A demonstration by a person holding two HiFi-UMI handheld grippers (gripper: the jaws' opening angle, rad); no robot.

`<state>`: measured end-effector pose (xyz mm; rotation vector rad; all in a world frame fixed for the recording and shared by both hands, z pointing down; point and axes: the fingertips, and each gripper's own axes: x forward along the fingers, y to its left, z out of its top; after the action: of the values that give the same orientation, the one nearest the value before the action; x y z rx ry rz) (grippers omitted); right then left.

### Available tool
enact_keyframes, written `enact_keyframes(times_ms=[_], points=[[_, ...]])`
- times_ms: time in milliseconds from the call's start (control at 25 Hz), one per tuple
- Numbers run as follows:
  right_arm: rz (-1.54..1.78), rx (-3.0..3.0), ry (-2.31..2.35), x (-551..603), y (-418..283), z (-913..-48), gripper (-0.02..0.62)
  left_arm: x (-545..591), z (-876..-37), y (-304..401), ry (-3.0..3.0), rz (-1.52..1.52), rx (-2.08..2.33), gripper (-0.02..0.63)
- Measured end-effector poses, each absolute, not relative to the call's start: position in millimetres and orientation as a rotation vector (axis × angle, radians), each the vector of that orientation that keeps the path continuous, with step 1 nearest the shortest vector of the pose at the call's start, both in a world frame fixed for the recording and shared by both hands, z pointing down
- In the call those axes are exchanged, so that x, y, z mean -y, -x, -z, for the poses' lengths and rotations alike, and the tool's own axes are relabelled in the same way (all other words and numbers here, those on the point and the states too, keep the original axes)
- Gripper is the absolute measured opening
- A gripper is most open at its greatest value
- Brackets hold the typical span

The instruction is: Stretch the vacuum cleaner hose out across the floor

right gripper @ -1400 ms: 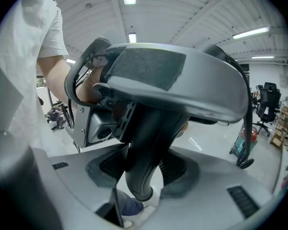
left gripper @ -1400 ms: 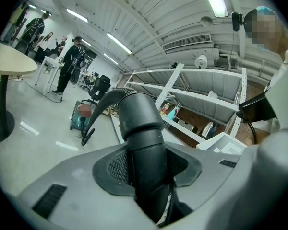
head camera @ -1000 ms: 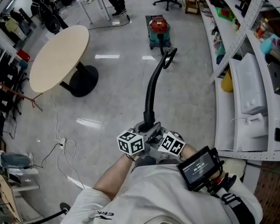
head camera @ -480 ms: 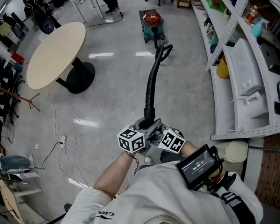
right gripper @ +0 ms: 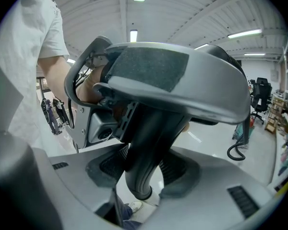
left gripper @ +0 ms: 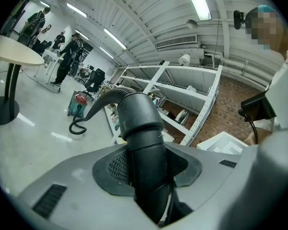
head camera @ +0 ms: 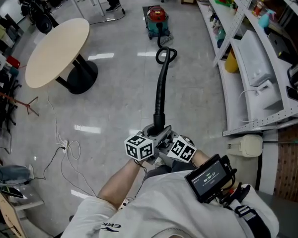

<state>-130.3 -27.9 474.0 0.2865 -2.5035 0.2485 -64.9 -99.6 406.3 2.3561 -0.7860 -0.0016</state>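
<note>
Workshop floor, polished grey | left gripper clamped on the vacuum hose end, right gripper clamped on it too | hose runs almost straight to a small loop near the red-and-teal vacuum cleaner | mostly stretched, loop yet to pull out

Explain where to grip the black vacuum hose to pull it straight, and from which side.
Grip the smooth, stiff cuff at the free end of the hose, farthest from the vacuum cleaner, closing across its round body from both sides. It likely won't squash like the flexible length, and pulling there should draw out the loop. The left claw and right claw hold it there.
</note>
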Motion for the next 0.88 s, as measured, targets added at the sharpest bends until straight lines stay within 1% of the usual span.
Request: enact_keyframes(times_ms=[320,720,880], points=[[-0.214,2.507,-0.261,-31,115,-470,0.187,40,-401,51,-2.364,0.016,0.81,0.146],[-0.158,2.532,-0.148,-130,68,-476,0.187,-53,-405,12,-2.31,0.046,0.908,0.146],[-0.167,2.544,-0.115,-166,62,-478,0.187,-87,-408,6,-2.289,0.039,0.924,0.146]])
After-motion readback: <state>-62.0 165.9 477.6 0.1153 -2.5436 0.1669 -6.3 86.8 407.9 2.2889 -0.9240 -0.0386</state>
